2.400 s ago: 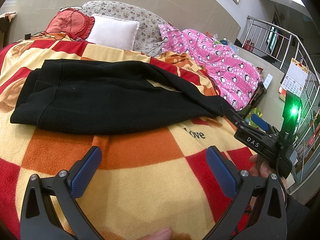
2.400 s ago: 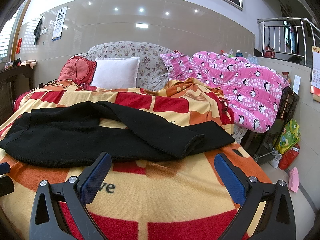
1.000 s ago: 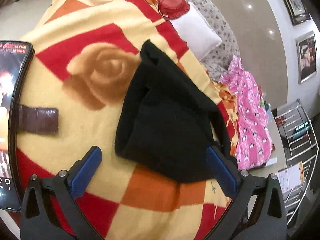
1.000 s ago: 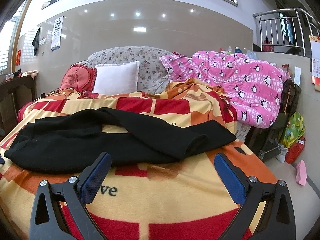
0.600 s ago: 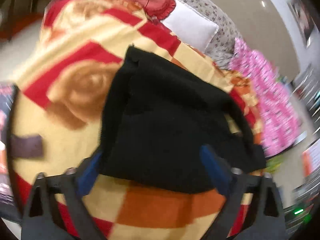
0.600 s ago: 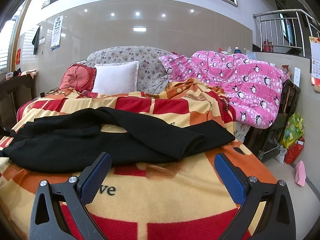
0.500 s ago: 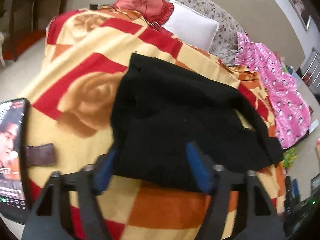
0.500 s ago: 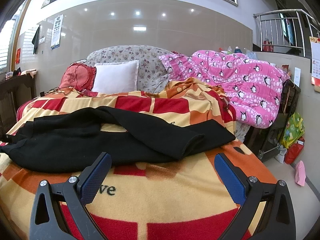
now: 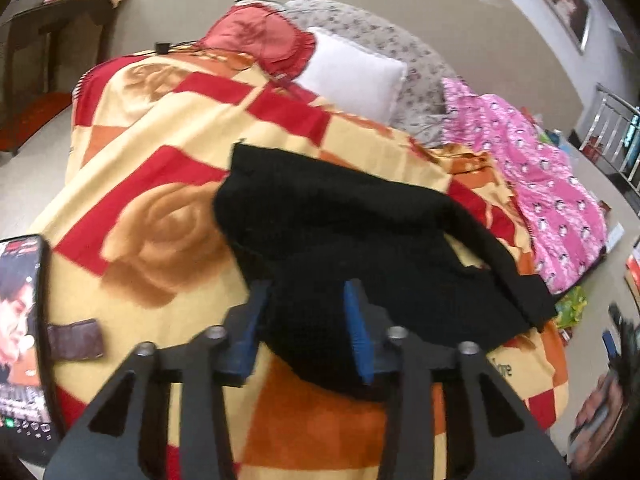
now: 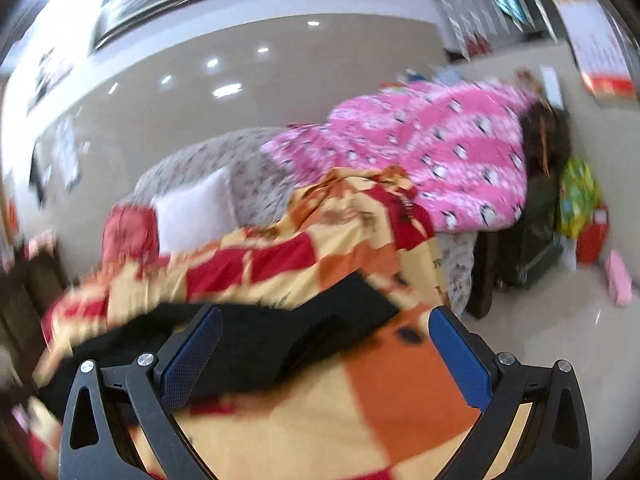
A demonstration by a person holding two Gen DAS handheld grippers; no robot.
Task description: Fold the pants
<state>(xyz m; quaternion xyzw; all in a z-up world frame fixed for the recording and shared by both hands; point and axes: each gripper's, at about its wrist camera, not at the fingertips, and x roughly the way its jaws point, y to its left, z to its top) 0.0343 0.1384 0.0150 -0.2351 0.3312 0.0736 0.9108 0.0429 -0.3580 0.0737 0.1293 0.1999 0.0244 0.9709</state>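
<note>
Pants: black knit pants (image 9: pixel 360 232) lie flat across the checked blanket (image 9: pixel 160 216) on the bed, waist end toward your left side, legs running off to your right, one leg already lying loosely over the other.
Left gripper: your left gripper (image 9: pixel 308 332) has just been closing, and its blue pads now pinch a bunched fold at the near waist corner of the pants; cloth fills the gap between the pads.
Why there: you hold the waist corner because it anchors one end of the garment, so the cloth stays taut while the other end is taken up.
Right gripper: your right gripper (image 10: pixel 324 360) is spread wide and holds nothing; its view is blurred, and the leg end of the pants (image 10: pixel 280 340) sits between and just beyond the pads, not yet touched.
Why there: the spread jaws suit a reach for the cuffs, which I judge to be the next grip.
Step in hand: securing both ends before the fold; the fold itself is not yet made.
Surroundings: a phone (image 9: pixel 22 344) lies at the blanket's near left edge, well apart from the pants; the white pillow (image 9: pixel 352 76) and pink penguin quilt (image 9: pixel 552 200) lie beyond them.
Risk: a grip on only the top layer could let the lower layer slide.
</note>
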